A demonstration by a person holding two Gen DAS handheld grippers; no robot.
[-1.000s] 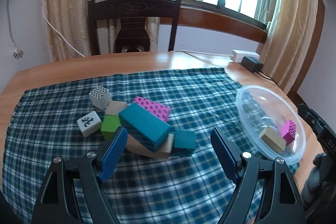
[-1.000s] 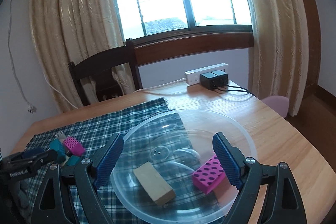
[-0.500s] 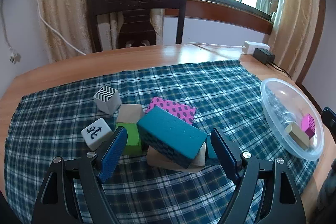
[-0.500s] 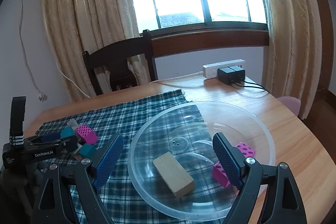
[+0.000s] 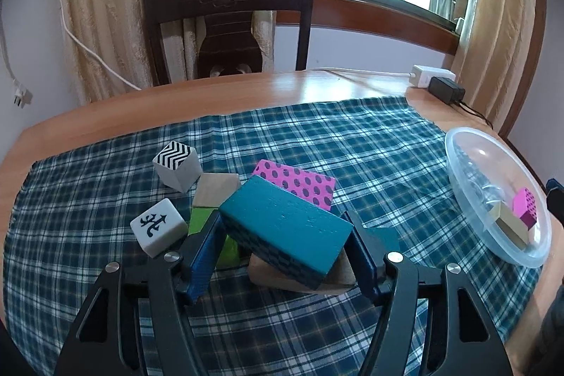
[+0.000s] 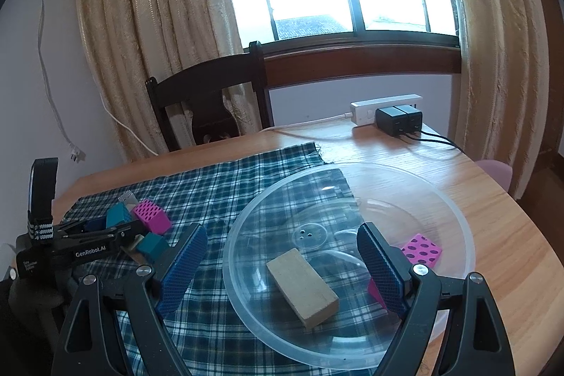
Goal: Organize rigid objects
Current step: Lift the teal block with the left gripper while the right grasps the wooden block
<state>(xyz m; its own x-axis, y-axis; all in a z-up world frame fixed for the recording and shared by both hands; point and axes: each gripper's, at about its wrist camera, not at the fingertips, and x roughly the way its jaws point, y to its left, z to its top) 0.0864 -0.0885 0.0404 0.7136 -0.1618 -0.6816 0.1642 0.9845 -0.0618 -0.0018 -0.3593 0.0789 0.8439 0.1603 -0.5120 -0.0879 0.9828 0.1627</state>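
A long teal block [image 5: 285,228] leans on a plain wooden block [image 5: 282,277] in a pile on the plaid cloth [image 5: 317,136]. My left gripper [image 5: 283,224] is closing on it, and its blue pads [image 5: 206,252] meet both ends. Around it lie a pink dotted block [image 5: 296,184], a green block [image 5: 201,219], a zigzag cube [image 5: 176,164], a white character tile [image 5: 157,228] and a small teal cube [image 5: 384,236]. My right gripper [image 6: 282,231] stands open over the clear bowl [image 6: 246,224], which holds a wooden block [image 6: 301,281] and a pink dotted block [image 6: 421,251].
A dark wooden chair [image 5: 225,23] stands behind the table. At the table's far right corner lie a white power strip [image 6: 384,104] and black adapters [image 6: 398,120] with cables. The bowl [image 5: 458,143] sits near the table's right edge [image 6: 511,199].
My left gripper came forward and down onto the pile, and its jaws narrowed around the teal block. The right gripper stayed open over the bowl, its view tilted slightly.
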